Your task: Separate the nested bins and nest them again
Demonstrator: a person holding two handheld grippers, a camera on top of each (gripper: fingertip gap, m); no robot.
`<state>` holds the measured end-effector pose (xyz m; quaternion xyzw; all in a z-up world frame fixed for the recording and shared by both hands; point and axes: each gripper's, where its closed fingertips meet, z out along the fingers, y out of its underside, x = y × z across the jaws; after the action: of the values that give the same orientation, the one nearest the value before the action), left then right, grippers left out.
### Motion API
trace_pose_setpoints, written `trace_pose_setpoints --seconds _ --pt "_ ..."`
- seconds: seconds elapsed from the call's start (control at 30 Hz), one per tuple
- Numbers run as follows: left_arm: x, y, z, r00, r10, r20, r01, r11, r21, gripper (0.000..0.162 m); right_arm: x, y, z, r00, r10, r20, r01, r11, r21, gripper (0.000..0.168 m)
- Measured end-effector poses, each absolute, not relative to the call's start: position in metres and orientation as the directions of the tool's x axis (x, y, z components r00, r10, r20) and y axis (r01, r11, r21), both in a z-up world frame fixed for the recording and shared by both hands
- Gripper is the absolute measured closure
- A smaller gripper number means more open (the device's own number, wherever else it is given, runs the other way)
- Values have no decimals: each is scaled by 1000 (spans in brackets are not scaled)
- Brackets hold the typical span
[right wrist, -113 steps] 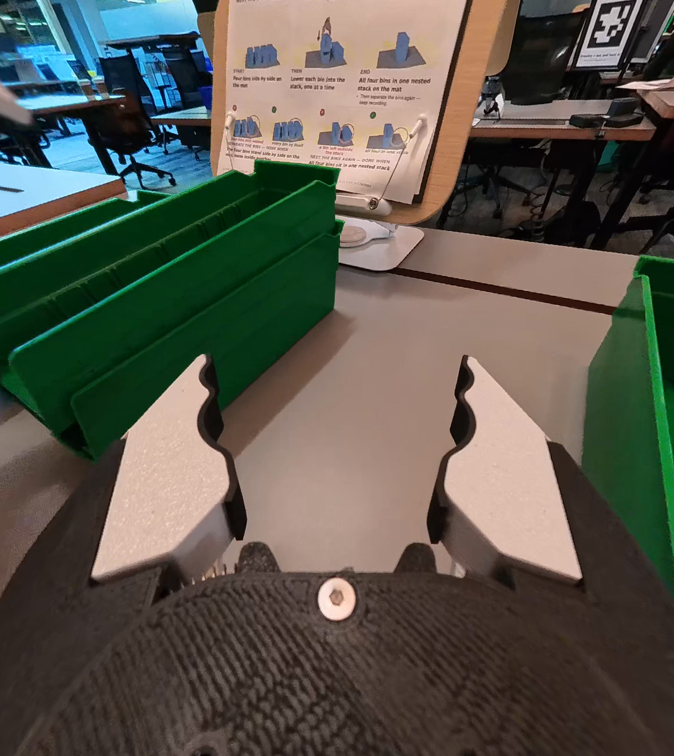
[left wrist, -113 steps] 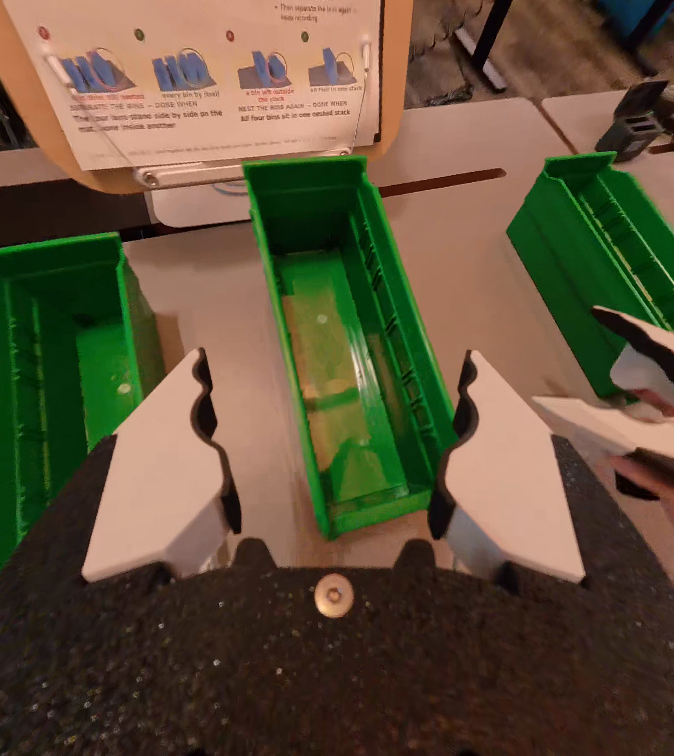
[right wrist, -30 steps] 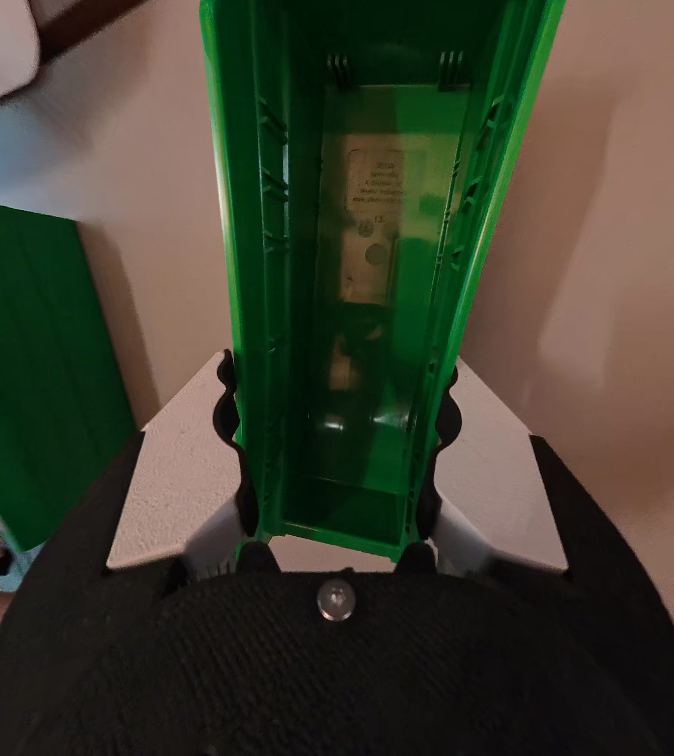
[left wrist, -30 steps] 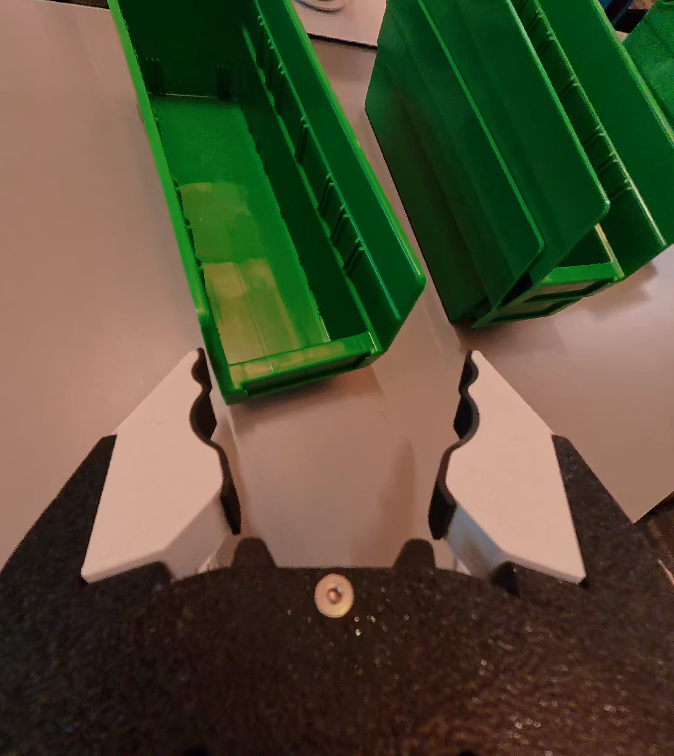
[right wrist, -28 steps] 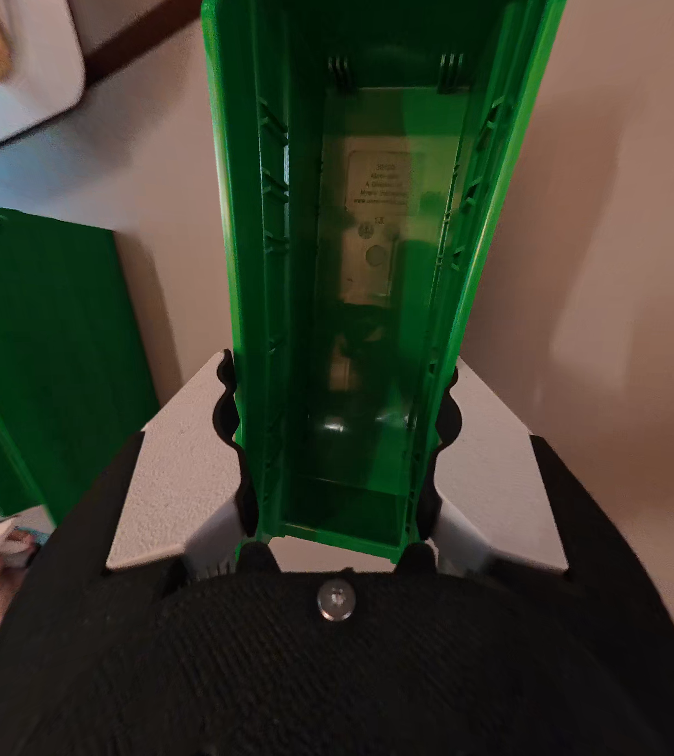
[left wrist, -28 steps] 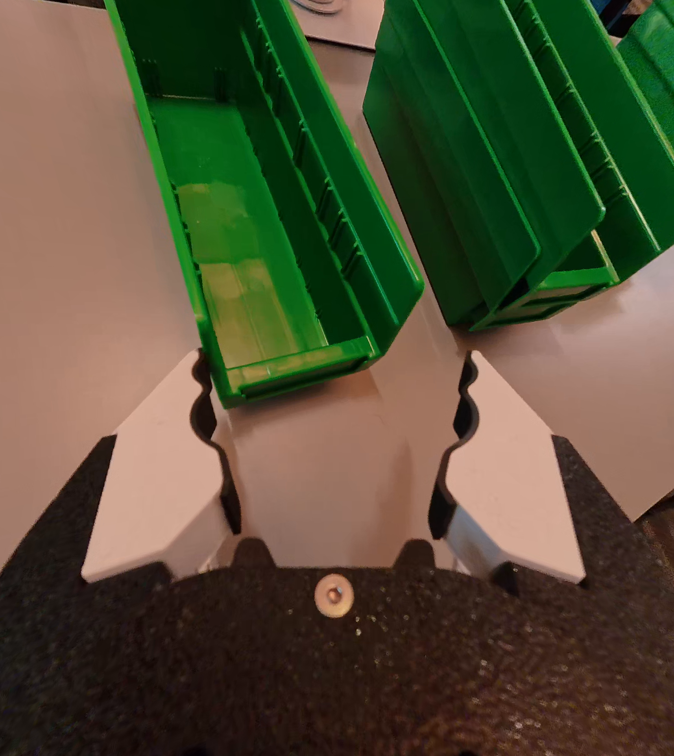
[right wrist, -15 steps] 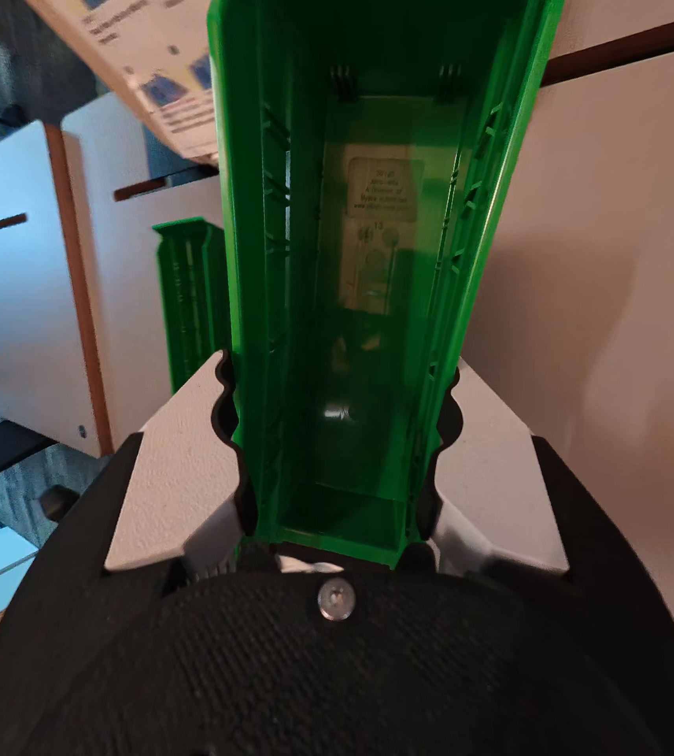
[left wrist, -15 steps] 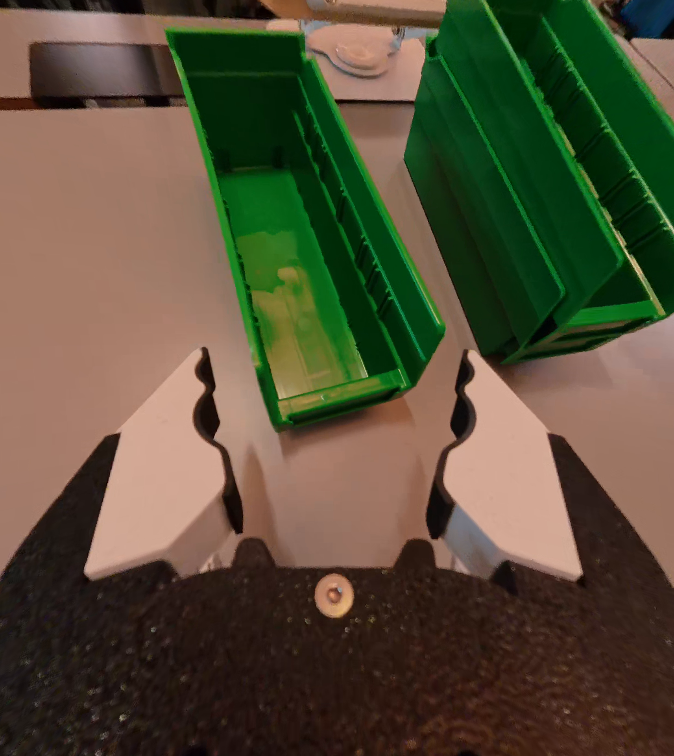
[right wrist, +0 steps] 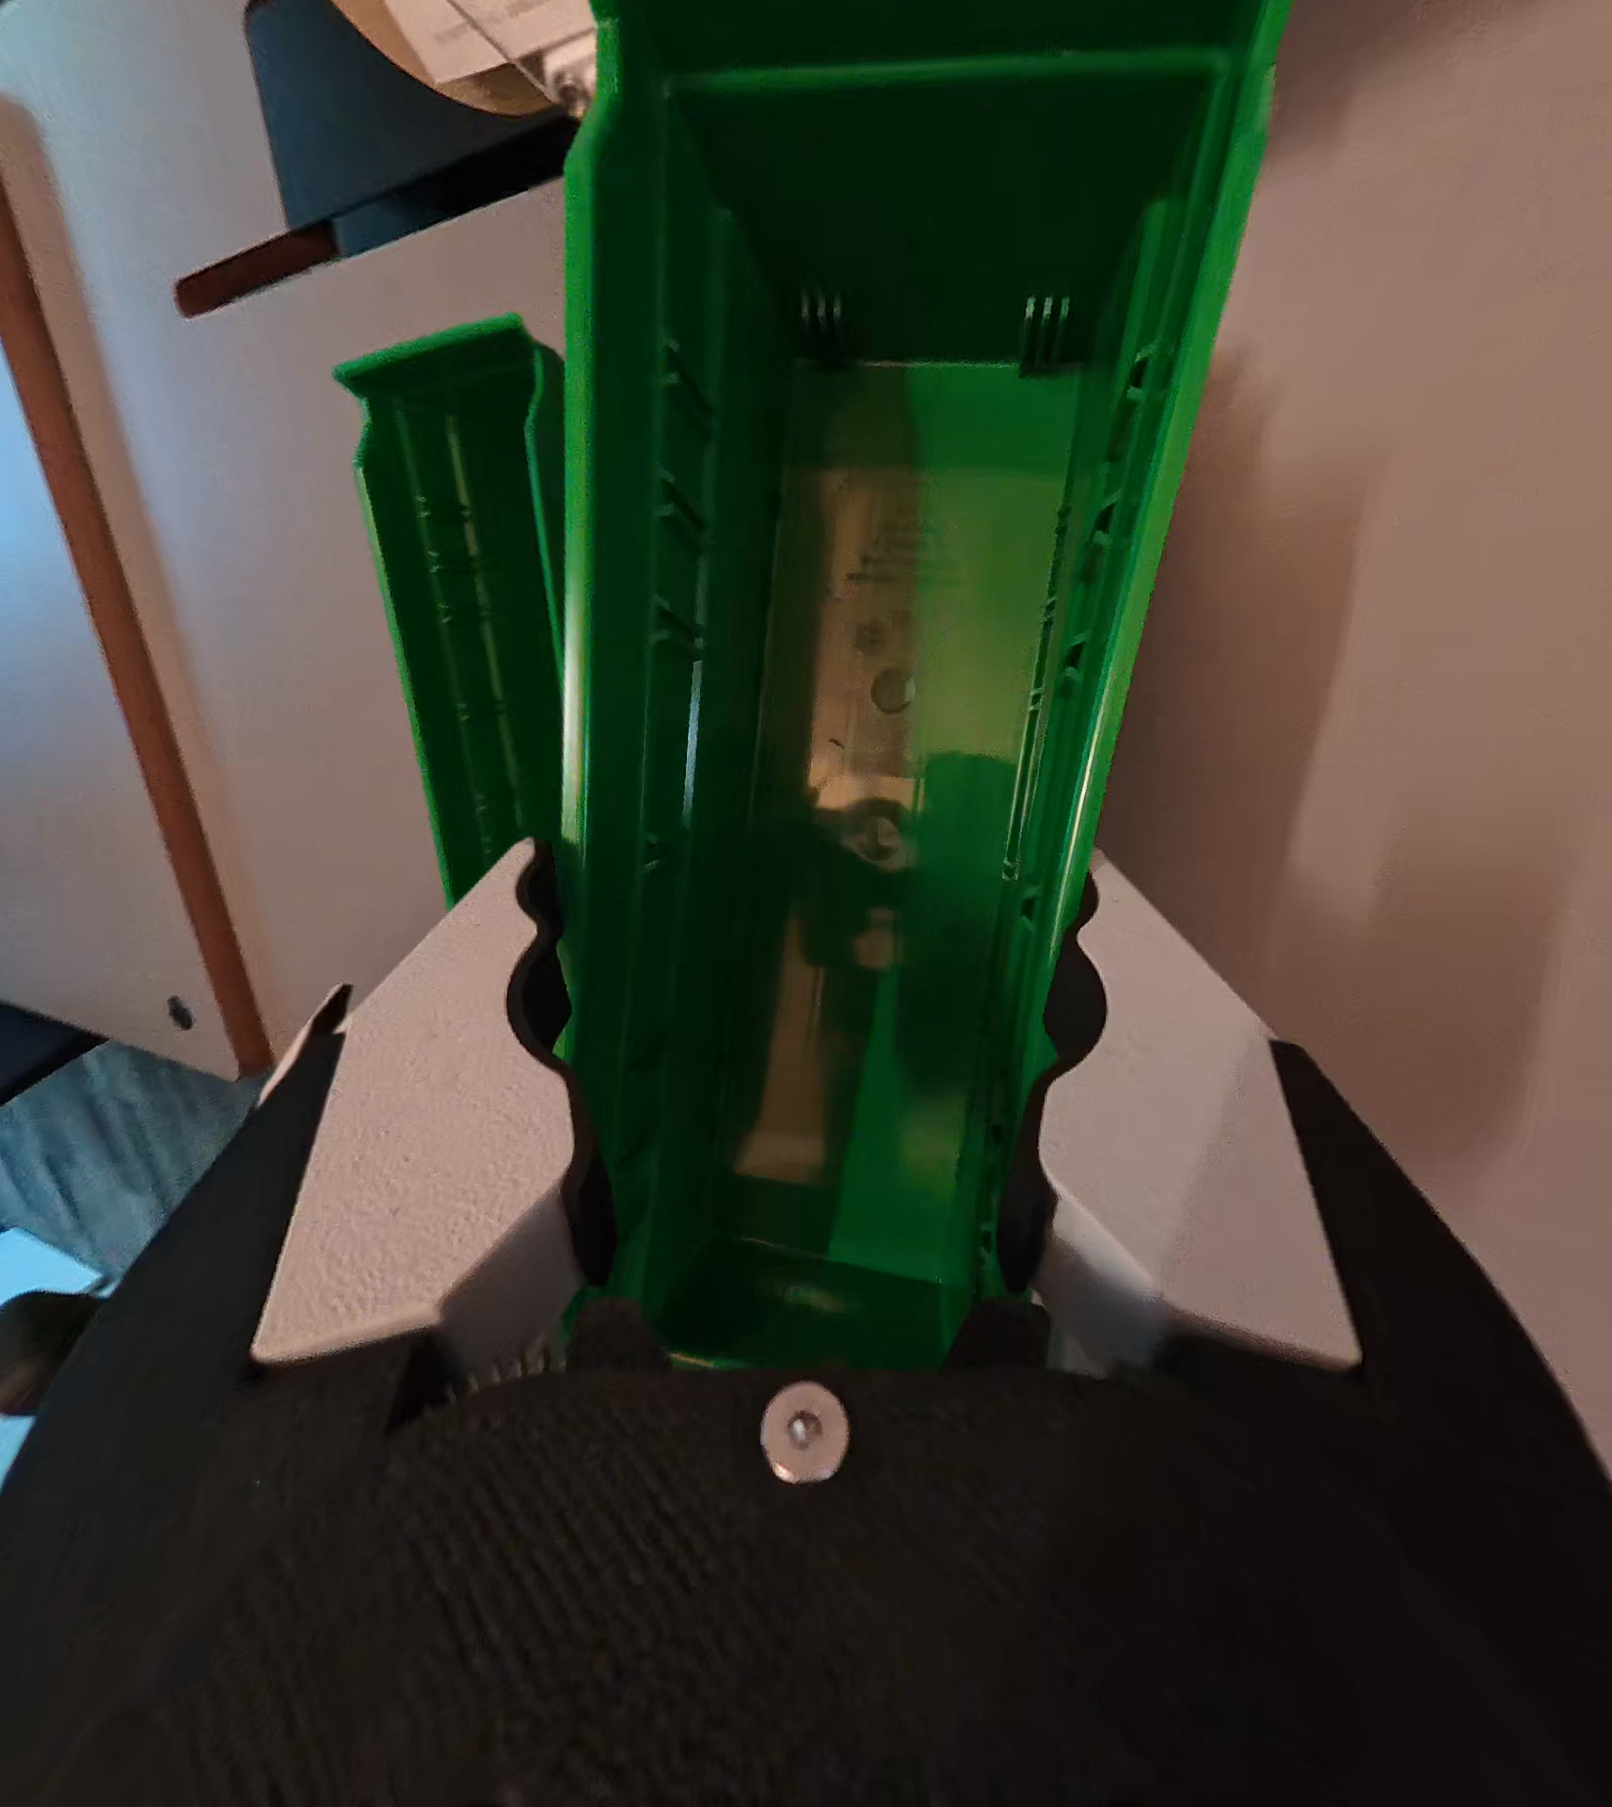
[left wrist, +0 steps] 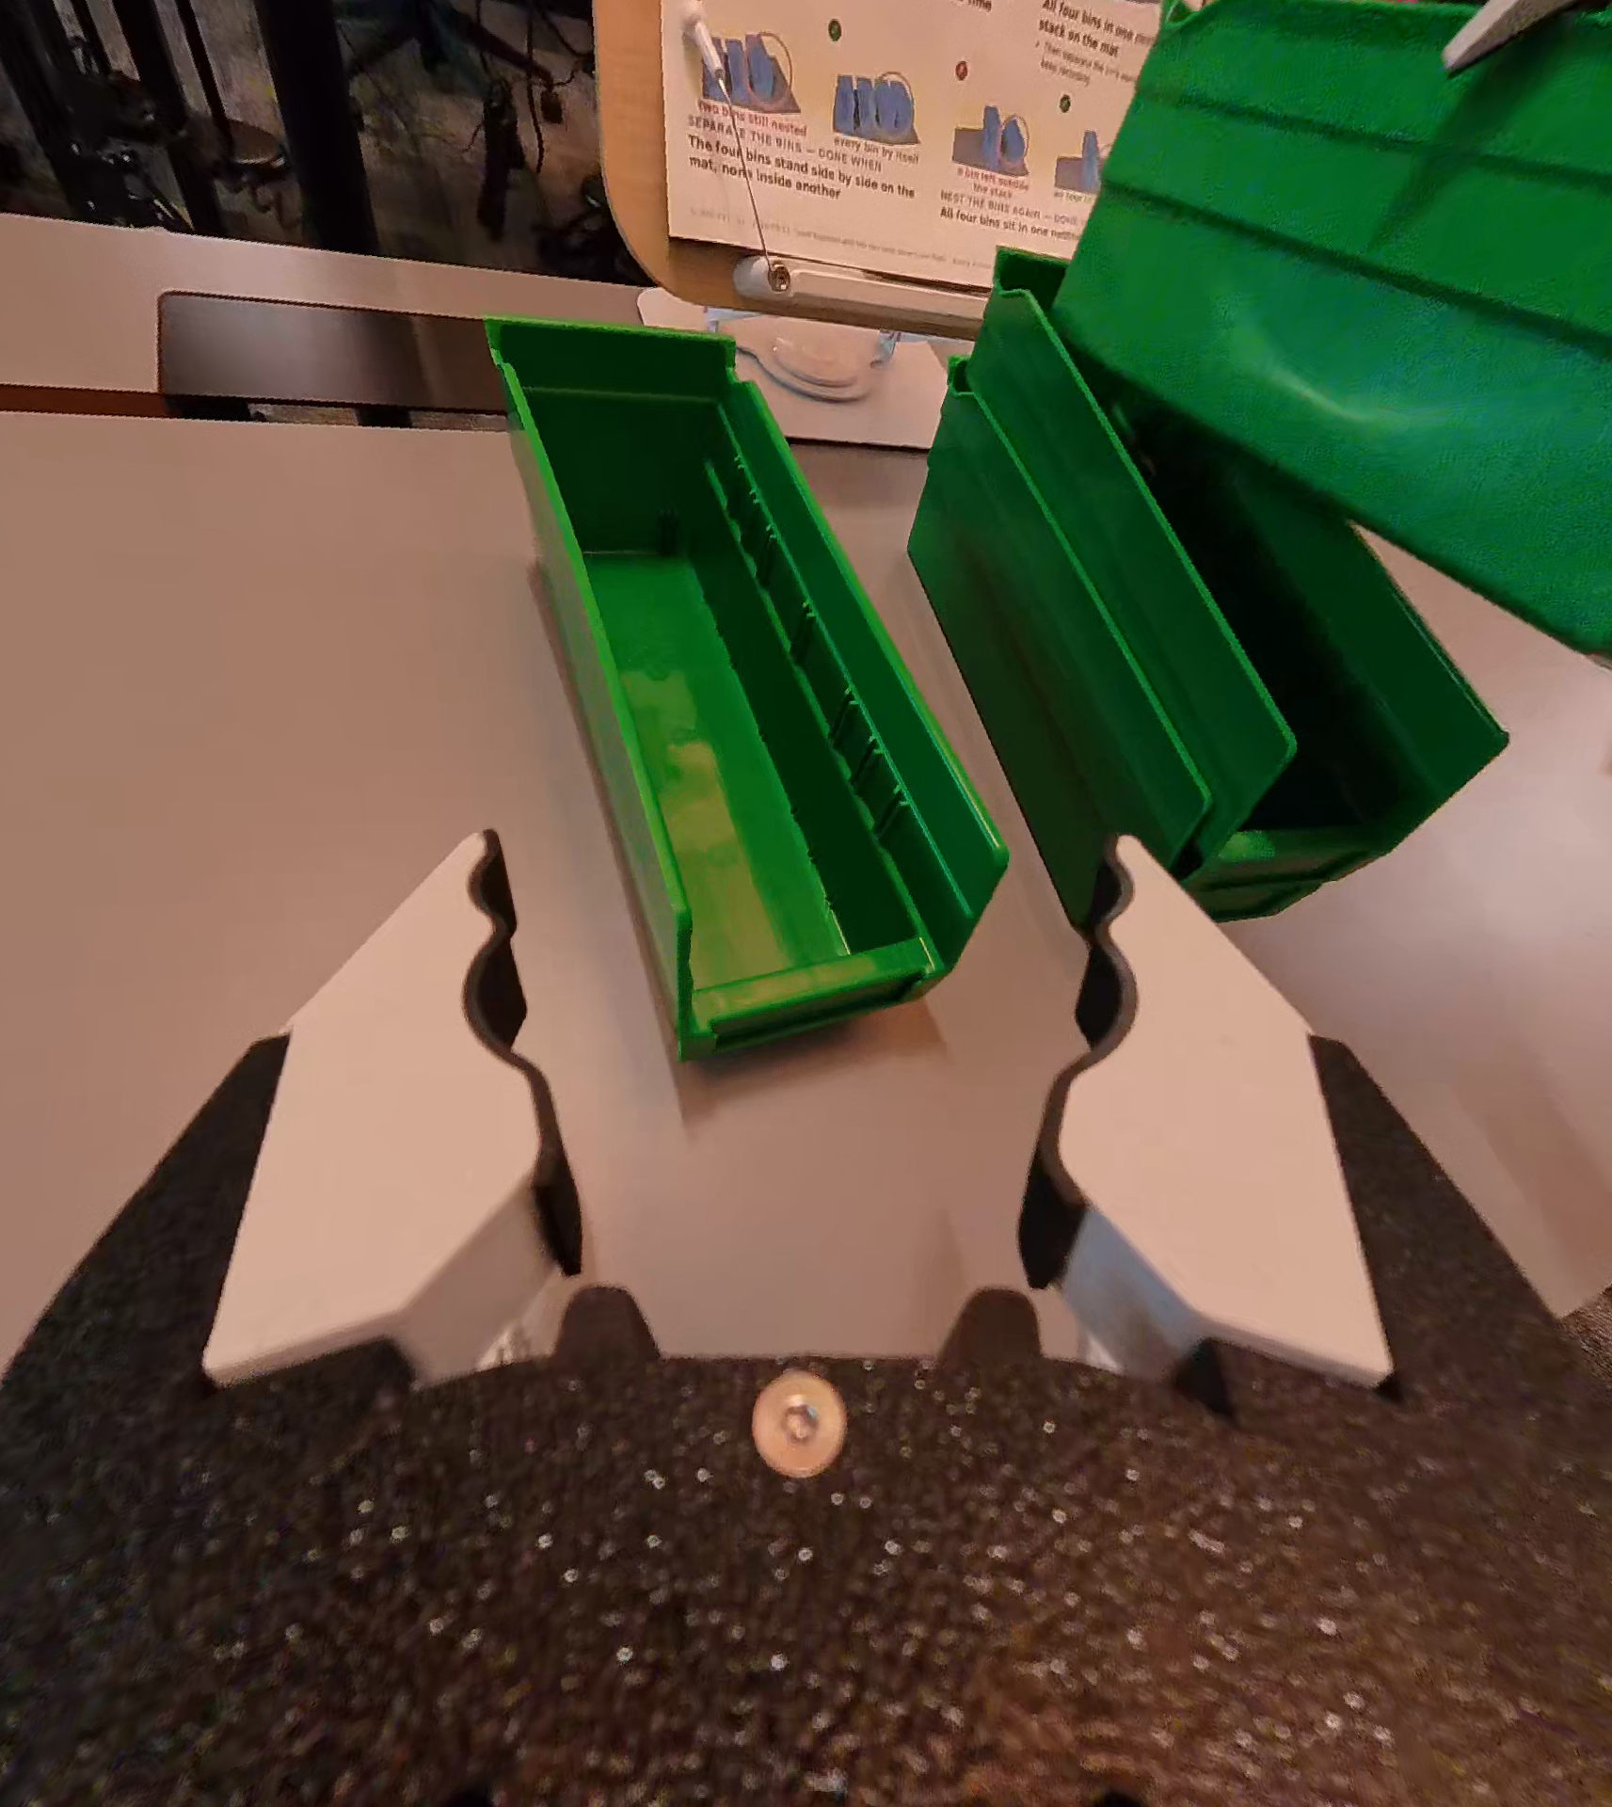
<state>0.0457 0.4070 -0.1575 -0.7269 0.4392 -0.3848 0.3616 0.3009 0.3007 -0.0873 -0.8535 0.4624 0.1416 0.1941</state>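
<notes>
On the table [left wrist: 195,684] a single bin [left wrist: 743,684] lay straight ahead of my left gripper [left wrist: 797,1066], just beyond its fingertips. To its right, apart from it, sat the nested bins [left wrist: 1124,665]. Above them, off the table, hung the bin [right wrist: 880,684] lodged between my right gripper's [right wrist: 806,1066] fingers. A board [left wrist: 831,147] stood behind, probably on a stand.
</notes>
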Motion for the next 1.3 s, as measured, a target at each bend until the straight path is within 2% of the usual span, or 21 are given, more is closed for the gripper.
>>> trace_pose_setpoints --seconds 0.37,0.7,0.87,1.07,1.17,1.23,1.3 --pt "47 411 -161 317 -909 271 -358 -379 -853 48 307 321 -109 587 -726 -357 -807 -496 -320 68" --pt "57 402 -173 293 -917 269 -400 -373 -837 48 316 324 -136 571 -701 -428 -817 -431 -384 68" --pt "62 396 -178 274 -921 278 -418 -374 -828 48 317 327 -134 640 -683 -351 -754 -473 -455 67" --pt "61 398 -181 283 -919 274 -426 -376 -823 48 312 332 -149 683 -678 -273 -707 -518 -482 59" --pt "60 400 -182 288 -917 275 -423 -379 -823 48 309 336 -146 680 -653 -332 -718 -503 -482 82" --pt "60 402 -183 292 -915 278 -421 -384 -822 48 306 338 -141 687 -631 -360 -716 -504 -482 82" --pt "61 403 -185 295 -913 283 -424 -390 -817 48 306 334 -139 708 -627 -324 -694 -537 -480 75"
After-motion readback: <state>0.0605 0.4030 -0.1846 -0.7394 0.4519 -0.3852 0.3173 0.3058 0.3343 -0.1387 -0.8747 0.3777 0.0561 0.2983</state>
